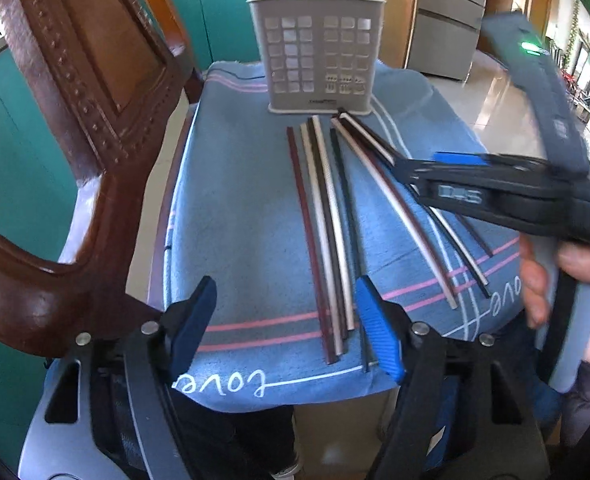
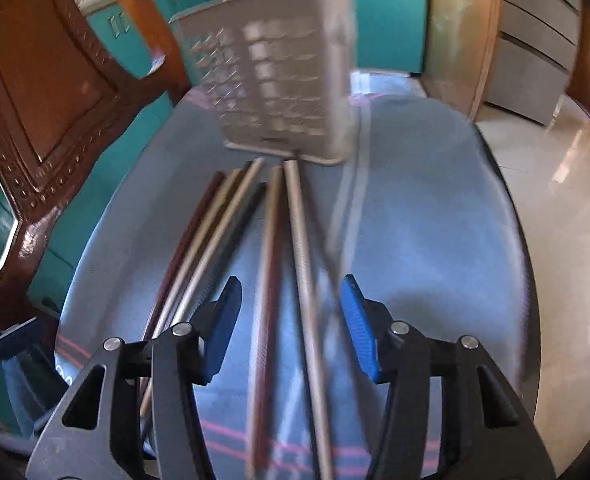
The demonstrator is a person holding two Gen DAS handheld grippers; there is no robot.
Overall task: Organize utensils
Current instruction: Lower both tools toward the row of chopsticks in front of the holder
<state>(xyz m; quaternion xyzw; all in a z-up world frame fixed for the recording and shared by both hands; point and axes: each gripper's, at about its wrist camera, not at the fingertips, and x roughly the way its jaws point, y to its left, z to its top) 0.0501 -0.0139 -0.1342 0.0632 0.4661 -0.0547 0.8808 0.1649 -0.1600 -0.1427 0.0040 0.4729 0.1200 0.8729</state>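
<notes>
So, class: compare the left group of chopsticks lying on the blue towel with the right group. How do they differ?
The left group of chopsticks lies close together and nearly parallel; the right group of chopsticks fans apart towards the near edge. The left group lies uncovered; the right gripper hangs over the right group. Both rest on the blue towel, far ends towards the grey slotted plastic holder.

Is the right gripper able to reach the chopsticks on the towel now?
Probably yes: the right gripper is open above the chopsticks, and nothing lies between its fingers and them.
</notes>
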